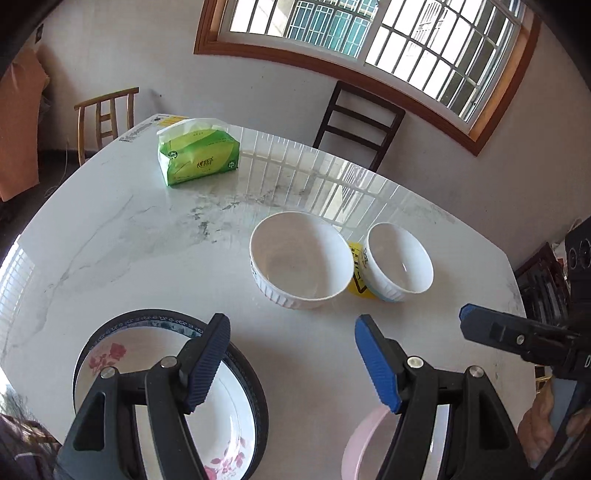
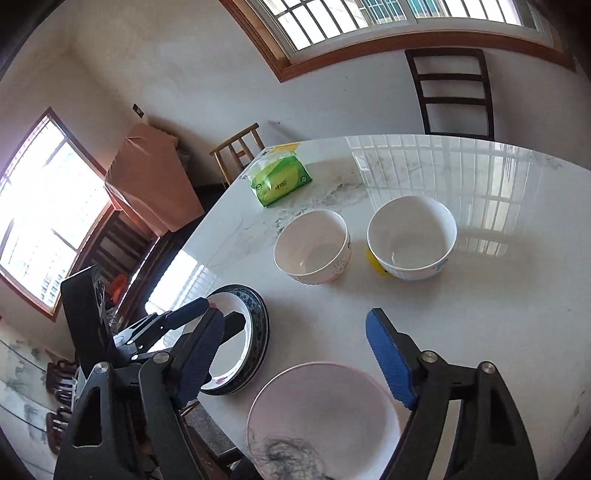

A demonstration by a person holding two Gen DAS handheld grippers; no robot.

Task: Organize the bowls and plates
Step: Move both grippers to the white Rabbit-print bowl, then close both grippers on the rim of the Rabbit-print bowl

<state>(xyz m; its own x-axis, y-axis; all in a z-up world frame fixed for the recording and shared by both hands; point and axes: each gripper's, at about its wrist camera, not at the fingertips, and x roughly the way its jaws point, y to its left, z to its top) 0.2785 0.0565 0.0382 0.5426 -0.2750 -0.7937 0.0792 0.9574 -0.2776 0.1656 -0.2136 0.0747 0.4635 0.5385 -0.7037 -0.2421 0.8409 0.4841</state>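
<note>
While both tongs hang released — left tongs (image 1: 291,363) over the stacked plates (image 1: 236,402) at lower left, right tongs (image 2: 295,360) above the pink plate (image 2: 321,406) — two bowls (image 1: 301,258) wait mid-bench (image 1: 129,240), likely for nesting.

A white marble-patterned table (image 2: 498,314) fills the scene beneath a barred window (image 2: 369,18). The right gripper (image 2: 295,354) hangs above its near edge, blue-padded jaws apart with nothing between them, over a pale pink plate (image 2: 321,410) with a dark smudge at its near rim. To the left, the left gripper (image 2: 218,317) hovers over a white plate (image 2: 232,343) nested in a blue-rimmed plate (image 2: 260,325). Farther off, two white bowls stand side by side: the left bowl (image 2: 312,245) and the right bowl (image 2: 412,236). A green tissue pack (image 2: 280,181) lies near the far left corner, a dark chair (image 2: 454,92) behind.
</note>
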